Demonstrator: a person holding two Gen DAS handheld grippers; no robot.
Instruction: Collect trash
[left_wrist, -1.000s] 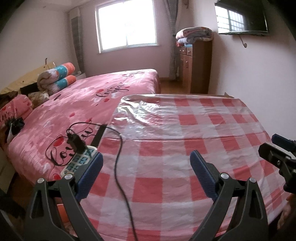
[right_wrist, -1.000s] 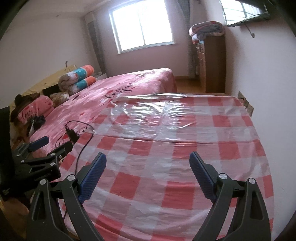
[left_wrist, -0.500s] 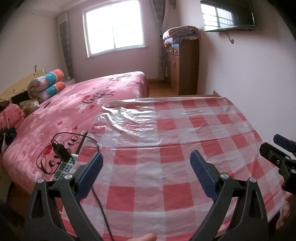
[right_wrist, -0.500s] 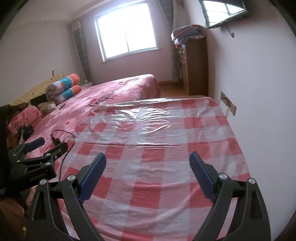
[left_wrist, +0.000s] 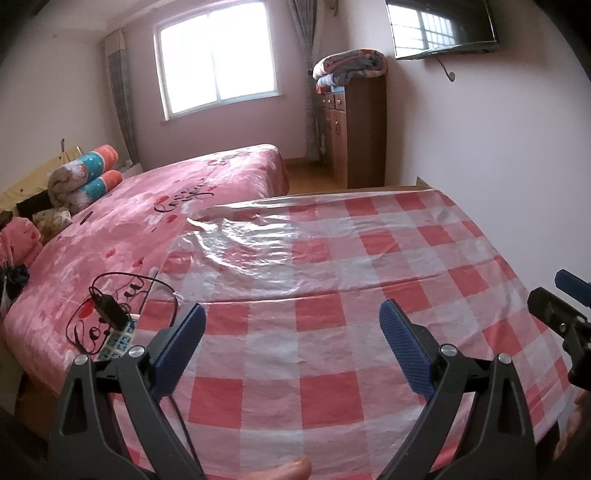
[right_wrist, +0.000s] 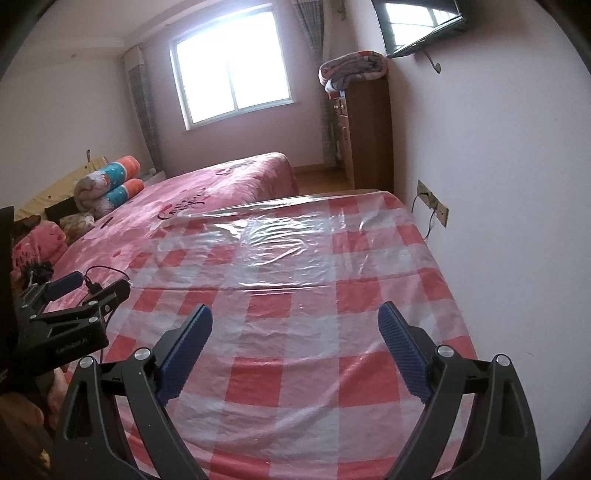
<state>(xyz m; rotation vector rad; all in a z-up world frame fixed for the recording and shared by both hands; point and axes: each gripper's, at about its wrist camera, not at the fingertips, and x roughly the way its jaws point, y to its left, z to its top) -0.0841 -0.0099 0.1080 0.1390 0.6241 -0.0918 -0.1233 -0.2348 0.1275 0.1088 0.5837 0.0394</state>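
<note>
A pink-walled bedroom; in the foreground a table (left_wrist: 332, 295) under a red-and-white checked cloth overlaid with clear plastic sheeting (left_wrist: 251, 243). No trash can be made out on the cloth in either view. Left gripper (left_wrist: 291, 347): held above the near edge of the table, jaws spread wide with nothing between the blue pads (left_wrist: 402, 347); it also appears at 9 o'clock in the right wrist view. Right gripper (right_wrist: 295, 347): likewise over the near part of the cloth, jaws spread wide and holding nothing; its tips enter the left wrist view at 3 o'clock. A fingertip (left_wrist: 291, 469) shows at 6 o'clock in the left wrist view. Beside the table, at 9 o'clock, a bed (left_wrist: 147, 221) with a pink printed cover carries a power strip (left_wrist: 114, 339) with a black plug (left_wrist: 109, 310) and a looped black cable (left_wrist: 122, 275) near the table edge. Rolled blankets (left_wrist: 85, 177) lie at 10 o'clock on the bed. At 12 o'clock, a bright window (left_wrist: 218, 55); at 1 o'clock, a wooden cabinet (left_wrist: 362, 133) topped with folded bedding (left_wrist: 351, 66), and a wall-mounted television (left_wrist: 443, 26) above. A wall socket (right_wrist: 432, 206) sits just beside the table's far right corner.
</note>
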